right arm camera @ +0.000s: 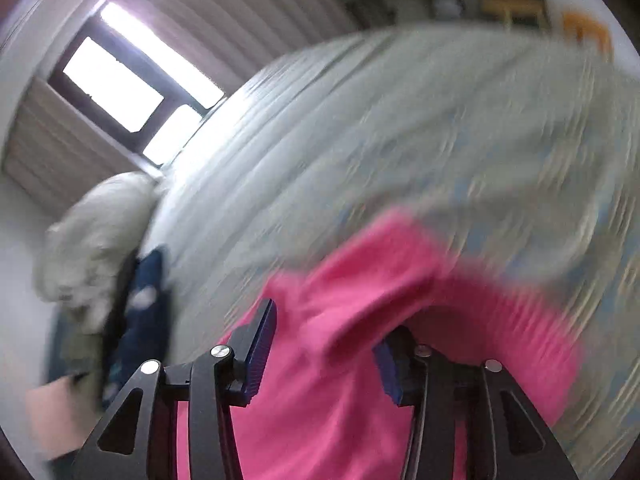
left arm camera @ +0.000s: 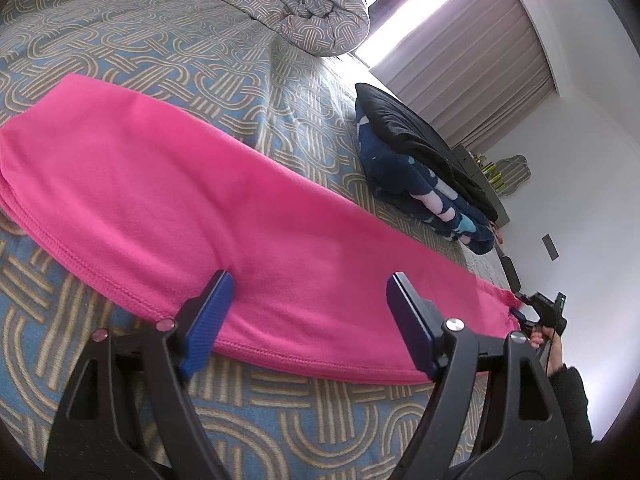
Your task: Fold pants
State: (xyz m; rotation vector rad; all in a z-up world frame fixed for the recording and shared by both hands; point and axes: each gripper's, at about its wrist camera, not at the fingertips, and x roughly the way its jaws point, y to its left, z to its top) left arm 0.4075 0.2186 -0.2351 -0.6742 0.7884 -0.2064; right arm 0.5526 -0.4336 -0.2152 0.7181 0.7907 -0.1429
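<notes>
Pink fleece pants point(left arm camera: 224, 208) lie stretched out lengthwise on the patterned bed cover point(left arm camera: 168, 52). My left gripper point(left arm camera: 308, 316) hovers open over their near hem, its blue pads apart and nothing pinched. At the far right end of the pants a hand holds my right gripper point(left arm camera: 524, 312), and the pink tip runs into its pads. The right wrist view is heavily blurred. There a bunched ridge of the pants point(right arm camera: 344, 320) sits between the pads of the right gripper point(right arm camera: 324, 356), which stand half closed on it.
A pile of dark blue and black clothes point(left arm camera: 416, 168) lies on the bed beyond the pants. A rolled quilt point(left arm camera: 288, 4) sits at the head of the bed. Curtains and a bright window point(left arm camera: 452, 28) are behind, with a white wall at the right.
</notes>
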